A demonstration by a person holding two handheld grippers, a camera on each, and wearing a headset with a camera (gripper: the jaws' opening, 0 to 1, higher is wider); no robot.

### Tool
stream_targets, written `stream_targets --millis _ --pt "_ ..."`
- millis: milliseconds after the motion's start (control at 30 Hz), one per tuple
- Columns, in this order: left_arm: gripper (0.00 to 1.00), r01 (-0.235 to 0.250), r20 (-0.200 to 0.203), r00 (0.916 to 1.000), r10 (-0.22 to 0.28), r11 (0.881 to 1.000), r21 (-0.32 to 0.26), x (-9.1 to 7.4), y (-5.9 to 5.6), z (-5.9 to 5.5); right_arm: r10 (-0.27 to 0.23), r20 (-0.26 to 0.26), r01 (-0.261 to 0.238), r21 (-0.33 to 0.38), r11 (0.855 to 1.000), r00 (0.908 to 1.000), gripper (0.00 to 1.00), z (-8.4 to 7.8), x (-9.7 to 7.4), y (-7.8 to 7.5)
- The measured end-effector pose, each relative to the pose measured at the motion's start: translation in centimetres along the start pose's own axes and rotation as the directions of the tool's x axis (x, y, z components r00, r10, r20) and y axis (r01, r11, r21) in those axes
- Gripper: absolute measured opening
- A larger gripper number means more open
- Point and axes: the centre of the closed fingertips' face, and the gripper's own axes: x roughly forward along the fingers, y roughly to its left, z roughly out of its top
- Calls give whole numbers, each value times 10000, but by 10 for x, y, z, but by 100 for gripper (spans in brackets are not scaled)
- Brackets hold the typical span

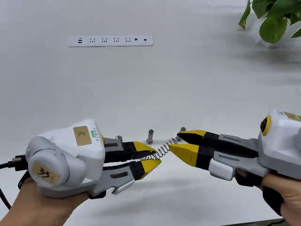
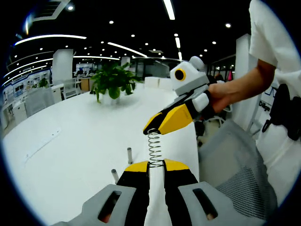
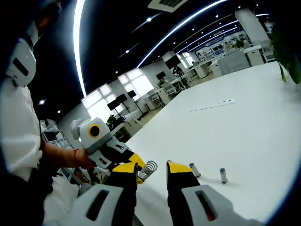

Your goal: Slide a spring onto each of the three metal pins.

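Note:
A small steel spring [image 1: 162, 149] hangs above the white table between the two grippers. My left gripper [image 1: 153, 157] is shut on its near end; in the left gripper view the spring [image 2: 154, 148] rises from between the yellow tips [image 2: 155, 165]. My right gripper [image 1: 175, 142] stands open, its jaws on either side of the spring's far end [image 3: 148, 168]. Three short metal pins stand upright on the table behind the jaws: one [image 1: 119, 138] at the left, one [image 1: 150, 136] in the middle, one [image 1: 182, 129] at the right. All three pins are bare.
A white power strip [image 1: 110, 41] lies flat at the back of the table. A potted plant [image 1: 273, 19] stands at the far right corner. A grey mesh chair [image 2: 235, 165] is beside the table's near edge.

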Motion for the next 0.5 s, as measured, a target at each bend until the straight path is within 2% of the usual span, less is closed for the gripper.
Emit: stream_targets --millis 100,300,500 --pt "10 -2 205 9998 4 9999 -111 0 0 4 131 195 -139 421 9990 9997 21 3 2 3" --pt "10 -6 498 9988 15 9999 -166 0 -3 13 174 221 -184 448 9988 9996 13 4 6 7" --pt "10 -50 613 9981 57 9999 -116 -1 -3 16 236 93 -238 242 9994 9997 12 7 7 12"
